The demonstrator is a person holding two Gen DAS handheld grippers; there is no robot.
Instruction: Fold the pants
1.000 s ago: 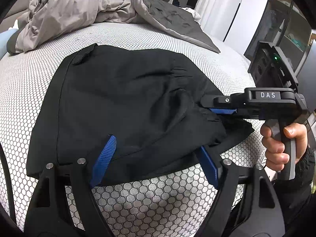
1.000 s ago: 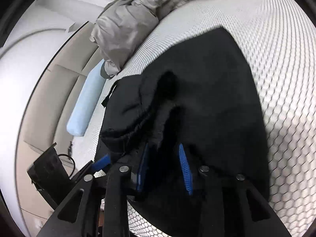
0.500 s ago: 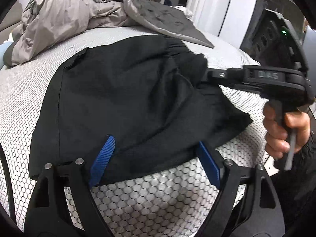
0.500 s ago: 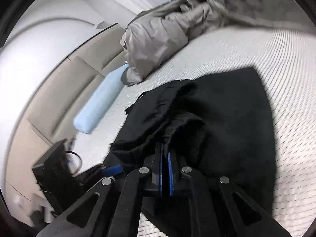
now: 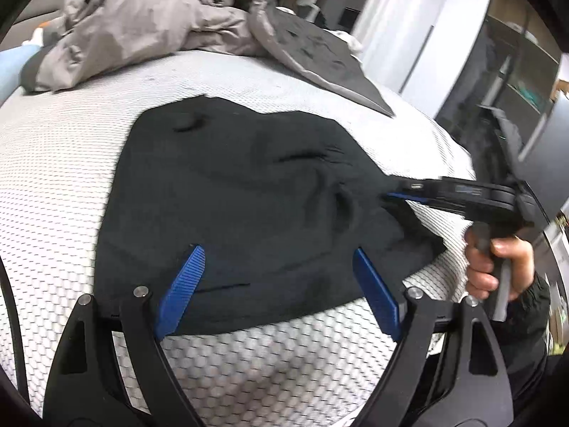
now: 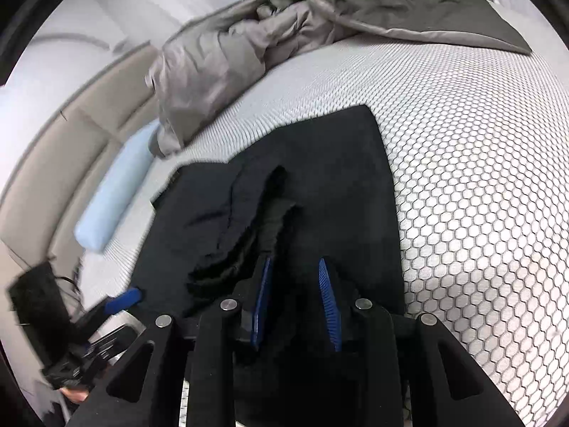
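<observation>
In my left wrist view, the black pants lie folded on the honeycomb-patterned mattress, their near edge passing between my left gripper fingers, which are spread wide and released. To the right, my right gripper meets the bunched waistband; its tips are hidden in dark fabric there. In the right wrist view the right gripper has just been opening, its pads parted with cloth lying between them (no pressing visible). The rumpled grey duvet covers the far mattress. Bare mattress lies open left, far and right of the pants. The right edge is blurred.
</observation>
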